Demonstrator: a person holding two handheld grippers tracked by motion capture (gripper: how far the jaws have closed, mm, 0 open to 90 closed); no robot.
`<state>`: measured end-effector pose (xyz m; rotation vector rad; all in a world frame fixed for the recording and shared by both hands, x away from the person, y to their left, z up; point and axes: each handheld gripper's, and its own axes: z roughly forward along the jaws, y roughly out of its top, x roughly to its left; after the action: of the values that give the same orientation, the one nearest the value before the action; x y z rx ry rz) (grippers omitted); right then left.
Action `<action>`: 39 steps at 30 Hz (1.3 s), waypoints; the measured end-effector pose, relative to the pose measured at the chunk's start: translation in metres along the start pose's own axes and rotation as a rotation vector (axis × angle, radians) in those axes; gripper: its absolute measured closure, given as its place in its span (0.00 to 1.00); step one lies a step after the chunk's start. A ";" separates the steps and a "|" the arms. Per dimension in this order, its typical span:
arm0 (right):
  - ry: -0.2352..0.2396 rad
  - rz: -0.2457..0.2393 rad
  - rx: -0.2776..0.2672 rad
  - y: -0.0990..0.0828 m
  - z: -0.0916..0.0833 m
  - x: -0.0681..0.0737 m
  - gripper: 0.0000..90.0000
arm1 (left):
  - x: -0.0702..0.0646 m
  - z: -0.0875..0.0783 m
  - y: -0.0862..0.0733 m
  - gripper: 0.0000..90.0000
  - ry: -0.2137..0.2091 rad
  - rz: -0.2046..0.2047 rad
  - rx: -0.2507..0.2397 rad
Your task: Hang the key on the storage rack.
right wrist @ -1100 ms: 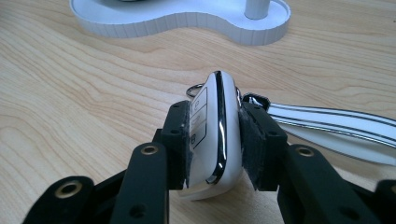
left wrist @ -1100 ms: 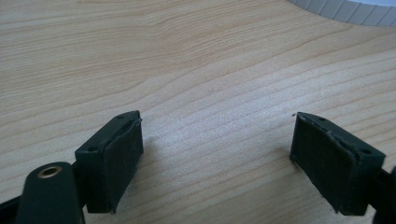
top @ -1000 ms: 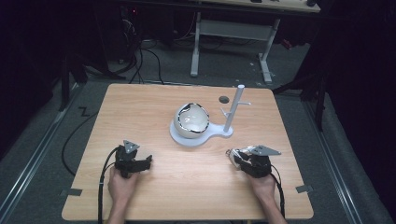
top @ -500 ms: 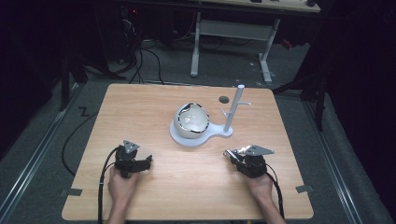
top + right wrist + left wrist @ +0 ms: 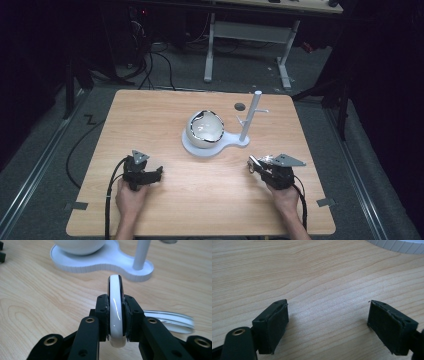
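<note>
High view: left gripper at 7 o'clock on the table, right gripper at 5 o'clock, white stand with bowl and post near centre.

Left gripper view: jaws well apart over bare wood, nothing between; stand's edge at 1 o'clock.

Right gripper view: jaws just closing, now clamped on an upright white ring; second ring lying flat at 3 o'clock; stand at 12 o'clock.

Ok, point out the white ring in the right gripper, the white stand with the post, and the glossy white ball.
white ring (image 5: 115, 312): right gripper view, glossy outer edge between the fingers.
white stand with the post (image 5: 243, 142): high view, flat base beside the post.
glossy white ball (image 5: 205, 128): high view, rounded top.
</note>
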<state>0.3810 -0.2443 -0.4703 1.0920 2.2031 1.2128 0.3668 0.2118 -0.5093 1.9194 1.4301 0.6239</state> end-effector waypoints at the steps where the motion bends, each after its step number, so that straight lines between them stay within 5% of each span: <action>1: -0.001 0.011 -0.011 0.001 -0.003 -0.002 0.84 | 0.000 0.000 0.000 0.19 0.000 0.000 0.000; 18: -0.018 0.020 -0.130 0.023 -0.038 -0.018 0.85 | 0.000 0.000 0.000 0.19 0.000 0.000 0.000; 39: -0.008 0.015 -0.228 0.052 -0.055 -0.025 0.85 | 0.000 0.000 0.000 0.19 0.000 -0.001 0.000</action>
<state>0.3841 -0.2761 -0.3972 1.0190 1.9949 1.4225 0.3669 0.2118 -0.5093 1.9187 1.4303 0.6232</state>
